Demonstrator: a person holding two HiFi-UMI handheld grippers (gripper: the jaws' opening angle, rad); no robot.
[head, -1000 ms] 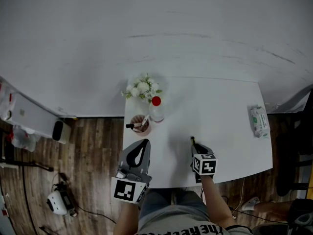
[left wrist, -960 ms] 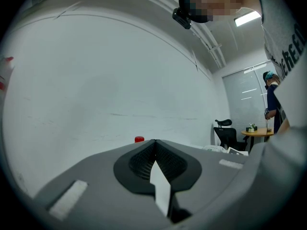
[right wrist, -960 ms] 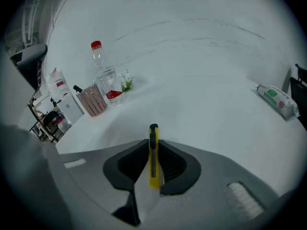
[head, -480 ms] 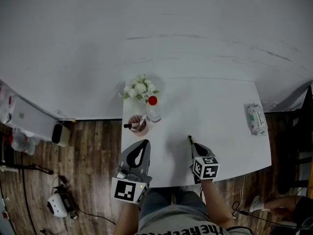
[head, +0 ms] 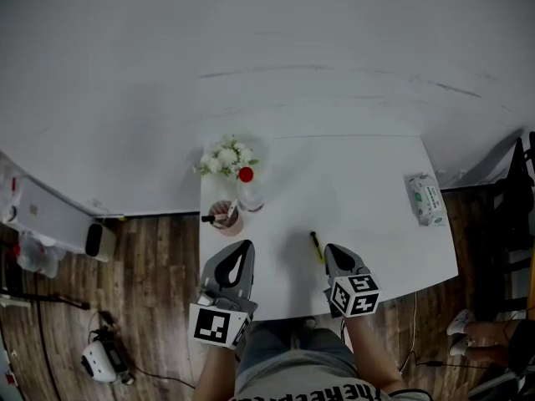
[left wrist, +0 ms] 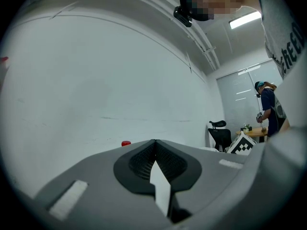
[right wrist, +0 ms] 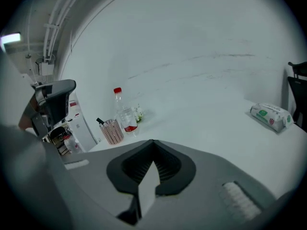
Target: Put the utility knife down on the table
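Observation:
The utility knife (head: pixel 316 246), slim with yellow and black, lies flat on the white table (head: pixel 368 174) near its front edge. My right gripper (head: pixel 336 251) sits just to the knife's right, apart from it, jaws shut with nothing between them. The right gripper view shows the shut right gripper (right wrist: pixel 152 142) over the tabletop; the knife is hidden below it. My left gripper (head: pixel 243 246) hovers over the table's front left, also shut and empty. In the left gripper view the left gripper (left wrist: pixel 154 142) points at the white wall.
At the table's back left stand a pink pen holder (head: pixel 226 216), a bottle with a red cap (head: pixel 247 187) and white flowers (head: pixel 224 155). A wet-wipes pack (head: pixel 423 198) lies at the right edge. The same pen holder (right wrist: pixel 111 132), bottle (right wrist: pixel 123 115) and wipes pack (right wrist: pixel 271 116) show in the right gripper view.
The knife stuck out of the right gripper's jaws before; now it lies free on the table, and the right gripper has drawn back beside it. The left gripper stayed put.

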